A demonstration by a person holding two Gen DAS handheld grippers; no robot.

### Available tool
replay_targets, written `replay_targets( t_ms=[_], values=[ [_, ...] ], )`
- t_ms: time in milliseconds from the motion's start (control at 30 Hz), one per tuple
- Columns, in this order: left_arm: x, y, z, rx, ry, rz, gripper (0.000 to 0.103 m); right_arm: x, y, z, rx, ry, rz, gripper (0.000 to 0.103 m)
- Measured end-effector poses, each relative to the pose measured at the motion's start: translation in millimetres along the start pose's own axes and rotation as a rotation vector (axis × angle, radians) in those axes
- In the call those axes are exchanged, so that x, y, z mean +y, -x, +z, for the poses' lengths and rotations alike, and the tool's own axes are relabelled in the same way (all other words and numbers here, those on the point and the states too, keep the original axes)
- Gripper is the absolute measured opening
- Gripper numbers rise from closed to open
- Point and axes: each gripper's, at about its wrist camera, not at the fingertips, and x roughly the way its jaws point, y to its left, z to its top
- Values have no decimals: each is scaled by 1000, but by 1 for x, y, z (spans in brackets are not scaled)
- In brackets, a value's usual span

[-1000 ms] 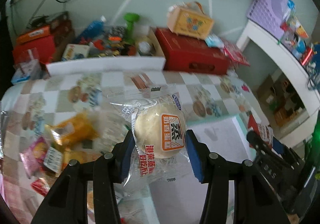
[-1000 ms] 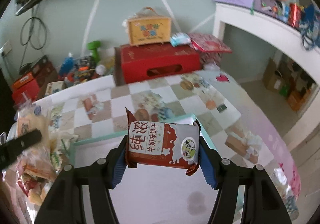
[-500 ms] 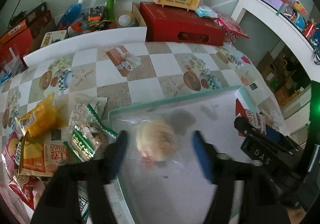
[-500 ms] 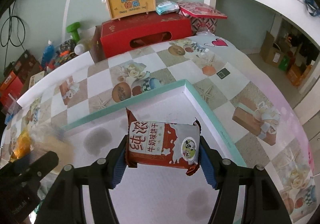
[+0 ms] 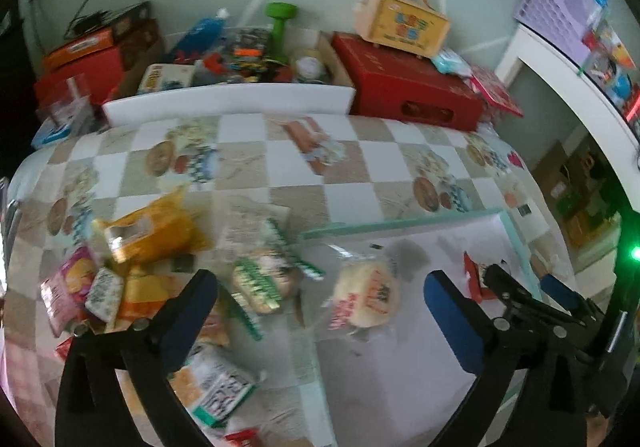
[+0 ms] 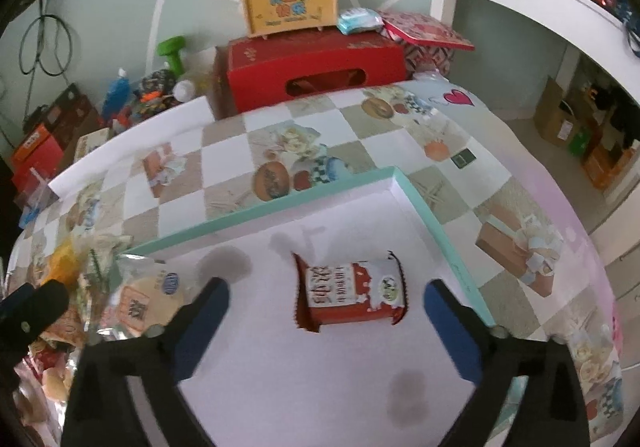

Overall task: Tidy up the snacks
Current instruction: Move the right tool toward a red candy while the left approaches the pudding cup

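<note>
Hand-held gripper pair, left and right, just opened wide, bun and biscuit pack released in tray; next, fetching from snack pile near table's left edge.

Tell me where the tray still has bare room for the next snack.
Inside the tray, bare floor lies between the biscuit pack and the teal back rim, and in front of the pack. The bun fills the left edge; beyond it the snack pile is crowded.

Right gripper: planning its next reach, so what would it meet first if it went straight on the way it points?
Probably the red milk biscuit packet on the tray, centred ahead of the right gripper; depth is unclear.
</note>
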Motion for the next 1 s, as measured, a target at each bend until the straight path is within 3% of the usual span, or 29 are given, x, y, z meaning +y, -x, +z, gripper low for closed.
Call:
replay_targets(
  t_ms=[367,567,700,1000],
  values=[
    [84,57,-17,-132,170,90,103,37,41,-5,-123,32,81,103],
    [131,85,-31,-181,239,238,103,68,59,-11,-160,91,127,103],
    [162,95,-44,-176,293,307,103,97,64,-23,-146,169,149,103],
    [196,97,-80,-153,370,309,103,160,68,-62,-27,286,333,103]
  ],
)
